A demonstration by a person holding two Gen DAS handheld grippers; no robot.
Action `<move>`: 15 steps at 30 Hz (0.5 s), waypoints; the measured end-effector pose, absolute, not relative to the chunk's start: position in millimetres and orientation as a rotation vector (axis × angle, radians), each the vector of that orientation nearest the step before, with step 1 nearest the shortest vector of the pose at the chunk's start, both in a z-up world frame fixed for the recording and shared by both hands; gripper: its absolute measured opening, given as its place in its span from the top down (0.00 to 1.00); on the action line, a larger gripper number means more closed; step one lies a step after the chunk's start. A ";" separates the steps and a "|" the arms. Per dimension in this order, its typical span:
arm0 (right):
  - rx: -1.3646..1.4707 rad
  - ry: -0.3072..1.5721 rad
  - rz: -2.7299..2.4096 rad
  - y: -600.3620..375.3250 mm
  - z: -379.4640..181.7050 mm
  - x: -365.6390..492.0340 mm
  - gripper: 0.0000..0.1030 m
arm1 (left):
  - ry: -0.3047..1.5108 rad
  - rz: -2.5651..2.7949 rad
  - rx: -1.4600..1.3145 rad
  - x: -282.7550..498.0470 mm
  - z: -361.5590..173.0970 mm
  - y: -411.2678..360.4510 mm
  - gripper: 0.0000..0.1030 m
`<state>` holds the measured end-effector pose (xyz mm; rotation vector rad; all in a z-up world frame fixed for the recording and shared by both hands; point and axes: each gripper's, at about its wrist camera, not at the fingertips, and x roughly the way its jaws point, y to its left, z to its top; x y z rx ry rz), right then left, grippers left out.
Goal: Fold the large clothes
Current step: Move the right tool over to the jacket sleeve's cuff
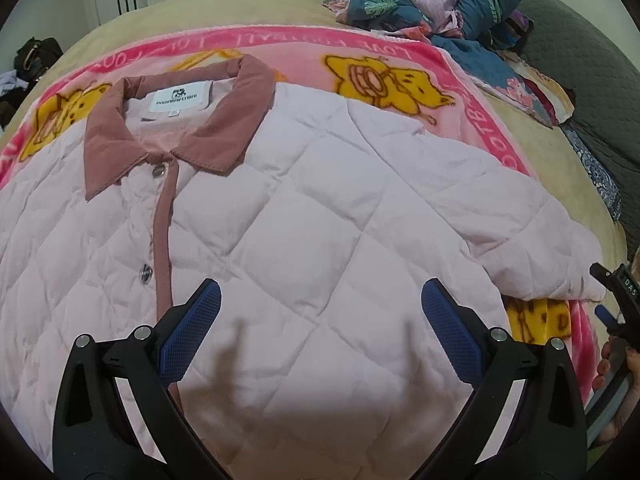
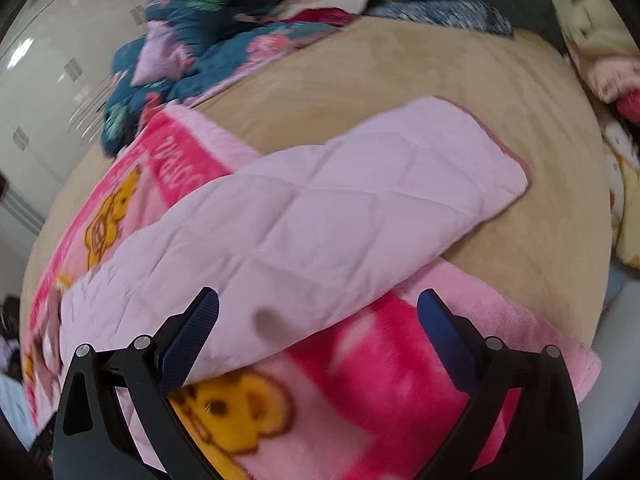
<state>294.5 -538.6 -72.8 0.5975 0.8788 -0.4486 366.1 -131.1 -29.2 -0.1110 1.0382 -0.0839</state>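
A pale pink quilted jacket (image 1: 304, 216) with a dusty-rose collar (image 1: 176, 124) lies face up and buttoned on a pink cartoon blanket (image 1: 360, 56). My left gripper (image 1: 320, 300) hovers open over the jacket's chest, nothing between its blue pads (image 1: 196, 320). The jacket's sleeve (image 2: 328, 208) stretches out to the right across the blanket (image 2: 380, 360) onto the tan bedspread (image 2: 400, 80). My right gripper (image 2: 318, 308) stands open just above the sleeve's near edge, holding nothing. That gripper also shows at the right edge of the left wrist view, held by a hand (image 1: 616, 356).
A heap of teal floral bedding and lilac cloth (image 1: 440, 0) sits at the far side of the bed. Folded patterned cloths (image 1: 532, 92) lie to the right. A grey padded headboard (image 1: 580, 60) stands behind. White wardrobes (image 2: 48, 80) line the wall. Plush items (image 2: 600, 52) rest at far right.
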 end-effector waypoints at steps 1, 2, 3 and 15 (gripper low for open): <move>0.602 0.877 -0.466 -543.0 -74.9 293.9 0.04 | 1.038 -0.082 -0.111 368.1 -28.7 -131.1 0.09; 0.610 0.874 -0.485 -549.0 -77.7 293.6 0.04 | 1.036 -0.082 -0.112 369.0 -28.4 -130.8 0.09; 0.622 0.875 -0.494 -553.8 -80.4 293.4 0.04 | 1.035 -0.079 -0.112 370.4 -28.0 -130.6 0.09; 0.852 0.878 -0.543 -618.5 -119.2 305.0 0.04 | 1.045 -0.101 -0.079 377.5 -32.4 -137.7 0.09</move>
